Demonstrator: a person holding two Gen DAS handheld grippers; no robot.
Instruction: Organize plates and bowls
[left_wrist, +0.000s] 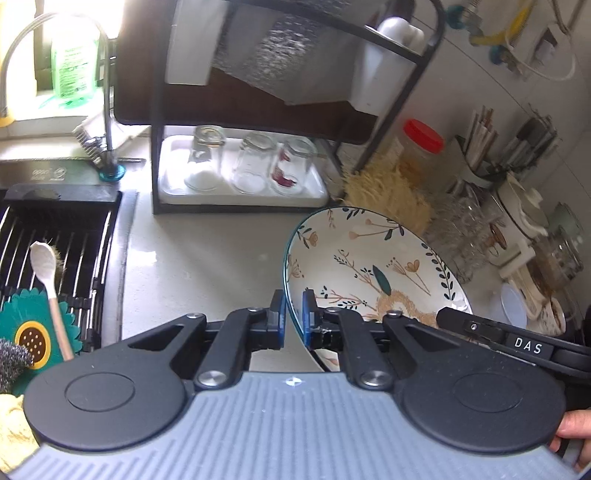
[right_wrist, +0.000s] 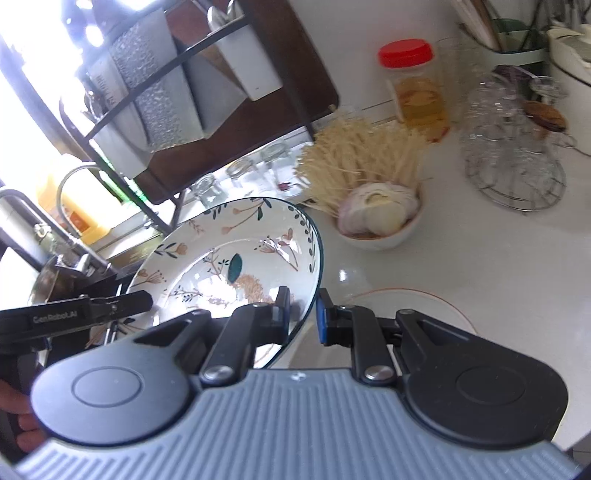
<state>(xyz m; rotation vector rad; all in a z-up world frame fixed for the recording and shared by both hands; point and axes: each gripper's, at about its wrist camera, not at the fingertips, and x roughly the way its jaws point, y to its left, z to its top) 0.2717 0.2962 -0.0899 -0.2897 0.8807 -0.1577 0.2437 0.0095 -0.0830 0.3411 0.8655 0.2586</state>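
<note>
Nearby, a black metal dish rack (left_wrist: 369, 122) and a white bowl of onion slices (right_wrist: 384, 221) crowd the white tabletop (left_wrist: 207, 258). Above it, both grippers' fingers, left (left_wrist: 293, 321) and right (right_wrist: 303, 314), pinch opposite rims of the tilted, white floral-patterned, teal-rimmed deep plate (left_wrist: 369, 266).

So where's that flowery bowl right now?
The flowery bowl is lifted above the white counter, its rim pinched by the left gripper and the right gripper, in front of the black rack.
</note>
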